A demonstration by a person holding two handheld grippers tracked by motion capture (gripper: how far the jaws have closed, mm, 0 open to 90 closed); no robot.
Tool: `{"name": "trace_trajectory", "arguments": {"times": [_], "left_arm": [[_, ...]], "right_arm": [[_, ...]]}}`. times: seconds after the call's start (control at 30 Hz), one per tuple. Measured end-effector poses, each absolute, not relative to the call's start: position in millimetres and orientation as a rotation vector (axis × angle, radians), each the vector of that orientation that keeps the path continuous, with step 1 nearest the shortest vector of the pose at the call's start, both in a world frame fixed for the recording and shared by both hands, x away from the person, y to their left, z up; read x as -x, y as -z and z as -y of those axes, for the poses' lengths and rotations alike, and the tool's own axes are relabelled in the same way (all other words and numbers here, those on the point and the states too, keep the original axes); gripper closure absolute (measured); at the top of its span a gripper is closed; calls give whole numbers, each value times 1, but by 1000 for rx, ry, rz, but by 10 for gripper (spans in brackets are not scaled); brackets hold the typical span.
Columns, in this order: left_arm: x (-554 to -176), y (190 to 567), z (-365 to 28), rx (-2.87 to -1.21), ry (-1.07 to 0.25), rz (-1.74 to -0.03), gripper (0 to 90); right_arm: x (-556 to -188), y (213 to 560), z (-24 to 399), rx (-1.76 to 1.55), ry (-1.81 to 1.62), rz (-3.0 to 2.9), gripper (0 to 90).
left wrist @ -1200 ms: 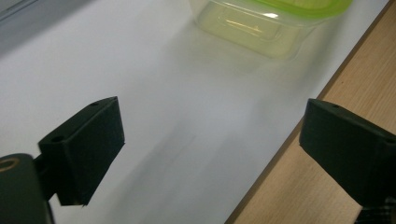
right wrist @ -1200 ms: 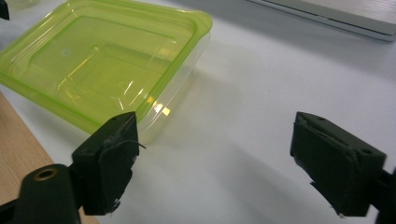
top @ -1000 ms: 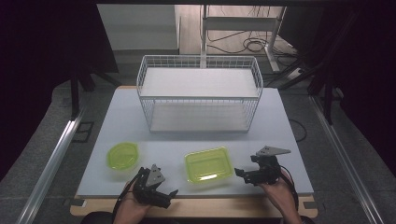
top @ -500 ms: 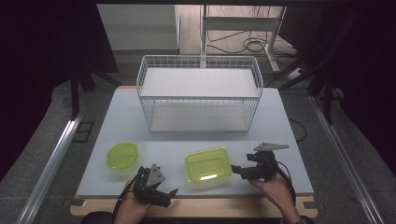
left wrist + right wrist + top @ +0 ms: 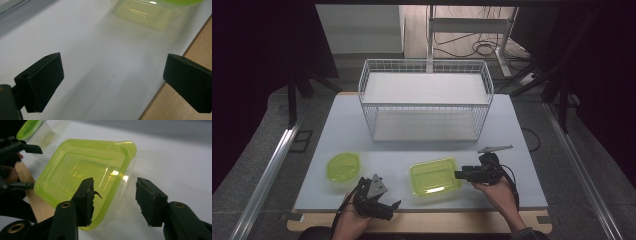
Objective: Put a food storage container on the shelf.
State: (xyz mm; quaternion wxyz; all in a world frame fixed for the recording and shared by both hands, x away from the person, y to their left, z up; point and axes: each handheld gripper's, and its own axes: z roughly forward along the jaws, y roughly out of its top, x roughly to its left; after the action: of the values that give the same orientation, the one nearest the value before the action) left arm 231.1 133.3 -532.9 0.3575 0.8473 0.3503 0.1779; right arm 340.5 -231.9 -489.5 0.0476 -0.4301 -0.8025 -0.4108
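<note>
The worktop [image 5: 362,130] is a pale grey-white sheet laid over a wooden board whose bare edge shows along the person's side. Around it the room is dark, with grey floor, a metal rail at each side, and a table frame with loose cables on the floor behind. A white wire basket [image 5: 426,100] stands at the far middle of the worktop, well ahead of both grippers.

The right gripper [image 5: 462,174] lies low over the near right part of the worktop, held in the person's right hand [image 5: 498,192] and pointing toward the left gripper's side. Its jaws stand moderately open and hold nothing. In the right gripper view they straddle the near corner of the rectangular green-lidded container [image 5: 85,177]: one jaw sits over the lid, the other outside the clear wall, and whether either touches the plastic cannot be told. From above, this container [image 5: 434,176] lies directly in front of the jaw tips.

The left gripper [image 5: 388,206] is at the near edge of the worktop in the left hand [image 5: 349,225], aimed toward the right gripper's side. In the left gripper view its jaws are spread wide and empty above bare surface, with the clear container [image 5: 150,12] farther ahead of them. A round green-lidded tub [image 5: 343,167] sits just beyond this gripper, toward the basket.
</note>
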Motion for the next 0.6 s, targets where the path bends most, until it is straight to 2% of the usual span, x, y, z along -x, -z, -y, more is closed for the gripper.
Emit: {"name": "trace_trajectory", "arguments": {"times": [0.17,0.47,0.6], "left_arm": [[-231,534,-132,-2197,-458,-893,32],[-231,533,-132,-2201,-460,-881,35],[-231,533,-132,-2200,-462,-881,36]], "right_arm": [[-352,496,228,1329,1203,2376,580],[-365,505,229,1357,1149,2163,774],[-364,503,229,1341,1158,2136,794]]}}
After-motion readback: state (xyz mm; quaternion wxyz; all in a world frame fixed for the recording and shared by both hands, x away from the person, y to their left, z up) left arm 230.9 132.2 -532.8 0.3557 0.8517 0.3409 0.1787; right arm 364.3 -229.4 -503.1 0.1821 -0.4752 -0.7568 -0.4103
